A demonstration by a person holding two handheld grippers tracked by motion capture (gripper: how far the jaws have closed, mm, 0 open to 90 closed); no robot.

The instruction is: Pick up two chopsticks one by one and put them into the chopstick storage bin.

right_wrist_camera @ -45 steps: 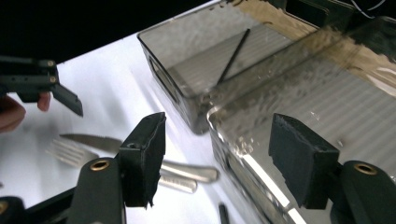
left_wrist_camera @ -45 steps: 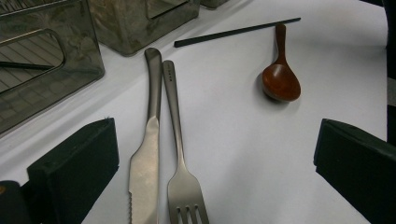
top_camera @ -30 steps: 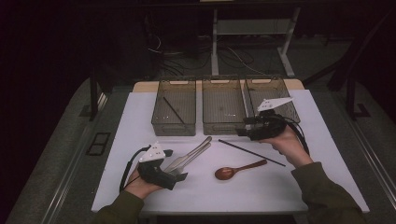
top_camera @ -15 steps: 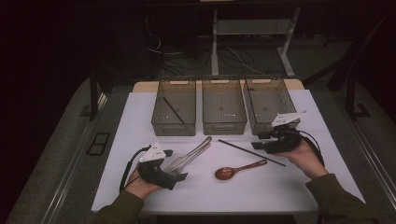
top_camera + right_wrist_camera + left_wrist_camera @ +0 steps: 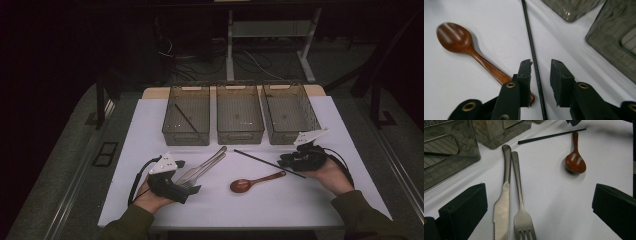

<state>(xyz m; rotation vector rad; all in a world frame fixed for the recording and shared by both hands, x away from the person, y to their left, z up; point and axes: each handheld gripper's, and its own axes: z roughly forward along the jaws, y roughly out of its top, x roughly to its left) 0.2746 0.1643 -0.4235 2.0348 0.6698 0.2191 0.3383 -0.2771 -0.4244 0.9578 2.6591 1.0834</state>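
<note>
Right tongs (image 5: 540, 77), closing, straddle the black chopstick (image 5: 534, 62) unclamped; left tongs (image 5: 536, 210) rest wide apart.

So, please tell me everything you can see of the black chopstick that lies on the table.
The black chopstick is a thin, straight, dark stick with a matte look and small ridges near one end. It lies flat on the white table, slanting in front of the baskets, beside the handle of the wooden spoon. The right claw has just been closing around its near end; the stick runs between the two jaws, close to one, with a gap to the other, so it is not yet gripped.
</note>
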